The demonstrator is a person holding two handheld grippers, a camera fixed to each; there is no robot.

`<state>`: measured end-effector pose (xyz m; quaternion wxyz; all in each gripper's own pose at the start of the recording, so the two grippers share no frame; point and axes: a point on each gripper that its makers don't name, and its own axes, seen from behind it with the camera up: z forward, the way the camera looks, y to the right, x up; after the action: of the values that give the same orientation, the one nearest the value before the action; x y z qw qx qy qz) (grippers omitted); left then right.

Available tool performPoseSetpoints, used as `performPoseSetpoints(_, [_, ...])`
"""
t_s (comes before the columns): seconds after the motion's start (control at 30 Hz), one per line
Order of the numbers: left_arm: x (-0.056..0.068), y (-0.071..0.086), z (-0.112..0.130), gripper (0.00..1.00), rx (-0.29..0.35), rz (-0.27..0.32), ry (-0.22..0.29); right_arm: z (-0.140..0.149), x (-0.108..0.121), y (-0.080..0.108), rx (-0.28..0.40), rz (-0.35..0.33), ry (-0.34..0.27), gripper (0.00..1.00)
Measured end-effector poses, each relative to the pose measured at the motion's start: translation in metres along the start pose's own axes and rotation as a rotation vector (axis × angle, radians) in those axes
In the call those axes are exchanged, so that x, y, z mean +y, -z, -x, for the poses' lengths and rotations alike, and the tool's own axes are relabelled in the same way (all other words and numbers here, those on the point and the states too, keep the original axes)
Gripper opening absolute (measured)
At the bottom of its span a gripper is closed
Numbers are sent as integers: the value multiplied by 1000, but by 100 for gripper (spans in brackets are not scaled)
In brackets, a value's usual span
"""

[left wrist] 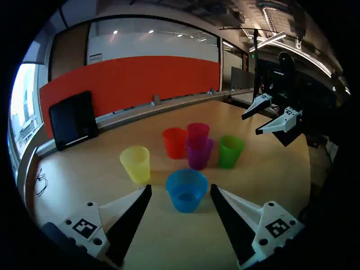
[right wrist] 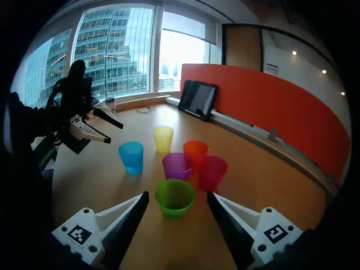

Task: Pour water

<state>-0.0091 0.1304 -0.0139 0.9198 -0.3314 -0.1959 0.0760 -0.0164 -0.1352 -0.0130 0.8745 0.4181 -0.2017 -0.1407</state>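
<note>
Left gripper view, nearest: left gripper point(left wrist: 180, 186) jaws wide apart, holding nothing. Blue cup point(left wrist: 186, 191) upright on the wooden table point(left wrist: 270, 166), between the fingertips, a gap on each side, no contact. Translucent plastic; darker blue at its bottom, cannot tell if that is water.

Behind it: yellow cup point(left wrist: 135, 163) to the left, apart from the others. Purple cup point(left wrist: 199, 152) in the middle, orange cup point(left wrist: 174, 142) and pink cup point(left wrist: 198, 130) close behind it, green cup point(left wrist: 230, 150) just beside it on the right. All upright, open end up.

Farther right, above the table edge: right gripper point(left wrist: 250, 125), jaws apart, nothing between them.

Far: dark tablet point(left wrist: 73, 119) leaning at the table's back edge, orange partition point(left wrist: 135, 81) behind.

Right gripper view, nearest: jaws wide apart, empty. The green cup stands between the fingertips, clear of both. Beyond: purple, pink, orange, then blue and yellow. Windows point(right wrist: 112, 45) at the far end.
</note>
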Motion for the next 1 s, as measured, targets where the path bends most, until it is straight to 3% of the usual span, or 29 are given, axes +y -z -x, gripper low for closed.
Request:
performPoseSetpoints(0.47, [-2, -11, 33, 97, -89, 21, -13, 25, -6, -20, -71, -20, 9, 100])
performPoseSetpoints(1.0, [3, -39, 41, 97, -131, 67, -24, 48, -9, -55, -135, -40, 0, 100])
